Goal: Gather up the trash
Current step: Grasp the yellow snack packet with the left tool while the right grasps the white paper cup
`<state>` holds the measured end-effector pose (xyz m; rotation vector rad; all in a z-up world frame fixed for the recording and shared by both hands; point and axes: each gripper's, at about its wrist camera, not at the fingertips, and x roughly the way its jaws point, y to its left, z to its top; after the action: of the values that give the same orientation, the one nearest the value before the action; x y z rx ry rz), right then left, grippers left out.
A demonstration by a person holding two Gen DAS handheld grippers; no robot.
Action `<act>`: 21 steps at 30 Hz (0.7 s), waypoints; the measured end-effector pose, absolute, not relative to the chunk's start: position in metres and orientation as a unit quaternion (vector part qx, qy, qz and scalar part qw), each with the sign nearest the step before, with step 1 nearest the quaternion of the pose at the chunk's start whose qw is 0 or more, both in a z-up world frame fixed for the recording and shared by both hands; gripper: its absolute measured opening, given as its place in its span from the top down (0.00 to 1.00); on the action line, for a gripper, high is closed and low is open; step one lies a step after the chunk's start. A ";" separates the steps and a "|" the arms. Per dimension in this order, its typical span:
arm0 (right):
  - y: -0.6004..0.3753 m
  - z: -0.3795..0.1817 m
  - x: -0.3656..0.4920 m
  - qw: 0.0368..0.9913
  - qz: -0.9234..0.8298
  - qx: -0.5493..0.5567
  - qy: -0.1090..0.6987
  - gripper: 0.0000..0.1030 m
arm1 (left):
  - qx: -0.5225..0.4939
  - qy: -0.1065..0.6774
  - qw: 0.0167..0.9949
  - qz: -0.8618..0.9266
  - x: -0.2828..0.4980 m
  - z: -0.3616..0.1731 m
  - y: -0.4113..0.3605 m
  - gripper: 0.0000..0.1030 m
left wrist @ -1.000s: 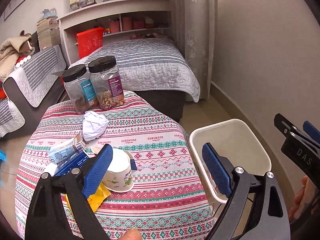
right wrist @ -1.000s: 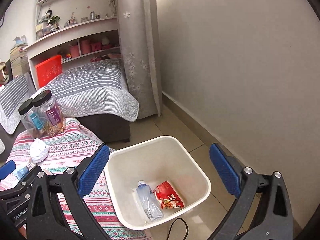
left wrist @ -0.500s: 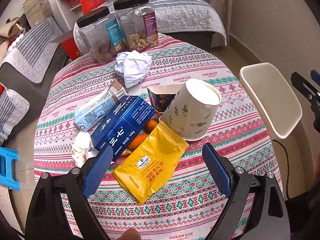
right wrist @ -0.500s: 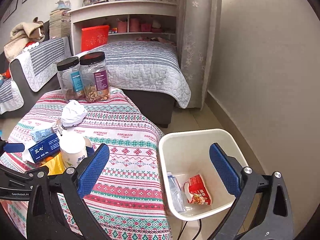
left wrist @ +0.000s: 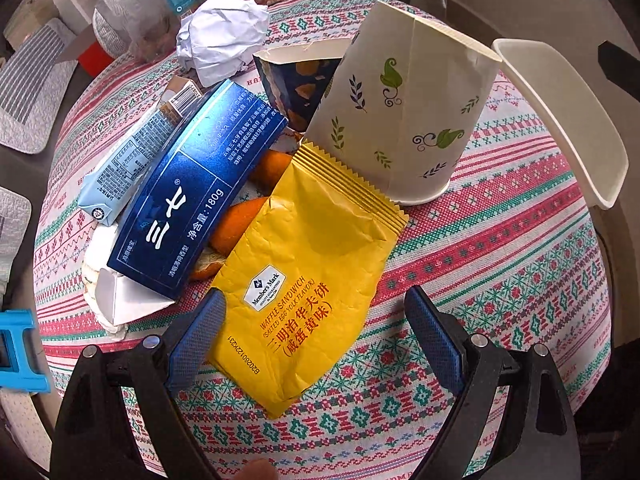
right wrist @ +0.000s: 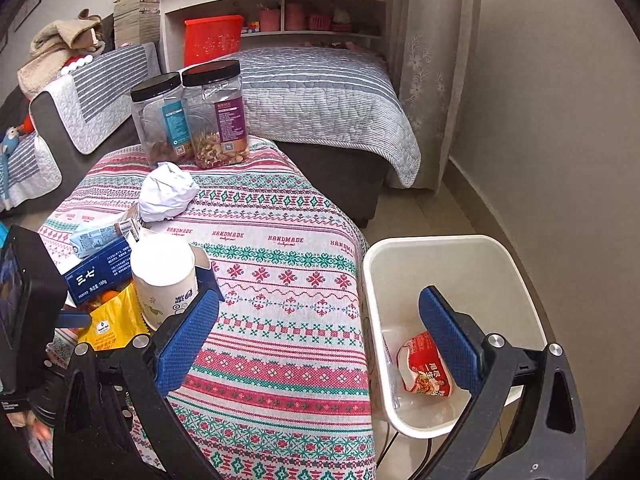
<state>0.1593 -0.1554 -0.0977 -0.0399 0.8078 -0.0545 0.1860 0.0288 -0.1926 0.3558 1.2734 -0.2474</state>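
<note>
A yellow snack wrapper (left wrist: pixel 308 276) lies flat on the patterned tablecloth (left wrist: pixel 500 264), and my left gripper (left wrist: pixel 316 340) hangs open just over its near end, one blue pad on each side. Behind it stand an upturned paper cup (left wrist: pixel 404 120), a dark blue box (left wrist: pixel 196 188), a pale blue carton (left wrist: pixel 128 164), orange peel (left wrist: pixel 236 224) and a crumpled white paper ball (left wrist: pixel 224 36). My right gripper (right wrist: pixel 316 344) is open and empty, held over the table edge beside the white trash bin (right wrist: pixel 448 248), which holds a red packet (right wrist: pixel 424 364).
Two clear jars with black lids (right wrist: pixel 188 116) stand at the table's far side. A grey-covered bed (right wrist: pixel 320 92), a sofa (right wrist: pixel 88 96) and shelves lie beyond. The bin rim (left wrist: pixel 560 116) sits right of the table. A blue stool (left wrist: pixel 16 352) is at the left.
My left gripper has dropped and closed in on the trash pile, now straddling the yellow wrapper. My right gripper has swung left from the bin toward the table.
</note>
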 end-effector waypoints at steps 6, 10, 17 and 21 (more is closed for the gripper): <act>-0.150 -0.102 0.163 0.916 -0.011 -0.024 0.401 0.07 | 0.100 0.592 0.789 -0.133 0.188 -0.184 0.045 0.67; -0.144 -0.108 0.166 0.910 0.013 -0.025 0.413 0.07 | 0.084 0.587 0.794 -0.135 0.180 -0.174 0.054 0.95; -0.124 -0.116 0.173 0.901 0.065 -0.012 0.428 0.07 | 0.051 0.555 0.817 -0.147 0.167 -0.135 0.065 0.97; -0.108 -0.121 0.179 0.894 0.099 -0.003 0.436 0.07 | 0.024 0.527 0.836 -0.151 0.163 -0.111 0.079 0.98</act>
<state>0.1788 -0.1082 -0.1213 -0.0072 0.9046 0.2054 0.1628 0.0791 -0.1109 0.0507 1.1154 -0.3201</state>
